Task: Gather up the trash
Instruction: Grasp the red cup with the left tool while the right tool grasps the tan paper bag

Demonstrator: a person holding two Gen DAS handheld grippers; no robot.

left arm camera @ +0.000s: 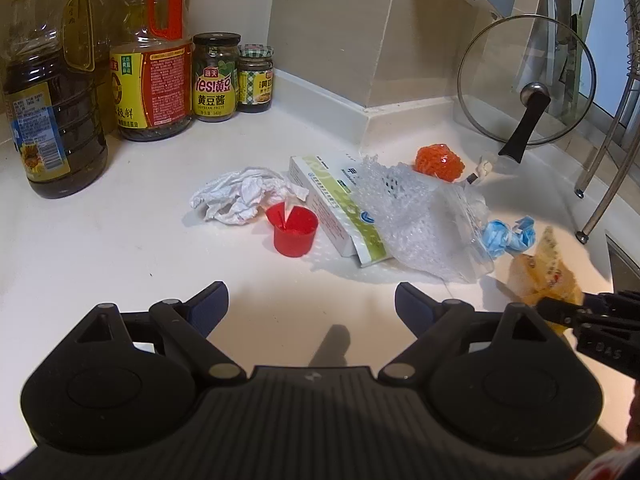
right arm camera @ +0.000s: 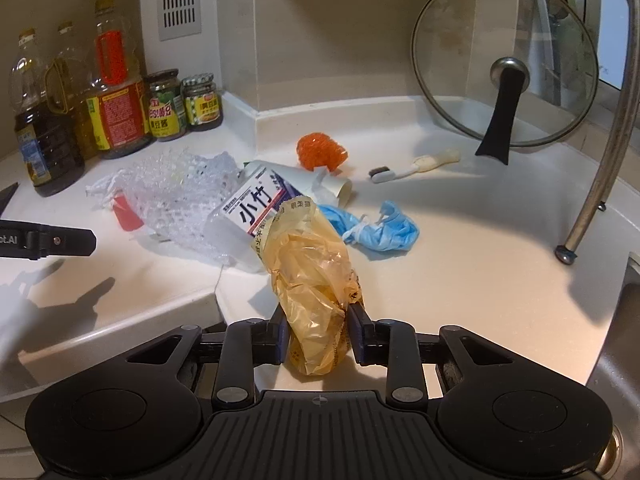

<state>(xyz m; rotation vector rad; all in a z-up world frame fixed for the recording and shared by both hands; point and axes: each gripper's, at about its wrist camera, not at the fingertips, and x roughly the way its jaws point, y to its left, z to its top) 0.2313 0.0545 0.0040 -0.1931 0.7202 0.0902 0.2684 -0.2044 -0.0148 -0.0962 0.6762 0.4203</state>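
My right gripper (right arm camera: 318, 334) is shut on a crumpled orange plastic bag (right arm camera: 312, 280), held upright above the counter's front; the bag also shows at the right of the left wrist view (left arm camera: 540, 276). My left gripper (left arm camera: 311, 300) is open and empty, hovering over the white counter (left arm camera: 140, 248) short of the trash pile. The pile holds a crumpled white tissue (left arm camera: 244, 196), a red cap (left arm camera: 295, 229), a white-green box (left arm camera: 340, 204), clear bubble wrap (left arm camera: 408, 216), a blue mask (left arm camera: 506, 236) and an orange net ball (left arm camera: 438, 162).
Oil bottles (left arm camera: 52, 100) and sauce jars (left arm camera: 214, 76) stand at the back left. A glass pot lid (left arm camera: 526, 80) leans on the back wall. A metal rack leg (right arm camera: 592, 184) stands right, beside the sink edge (right arm camera: 624, 320). A toothbrush (right arm camera: 412, 164) lies near the lid.
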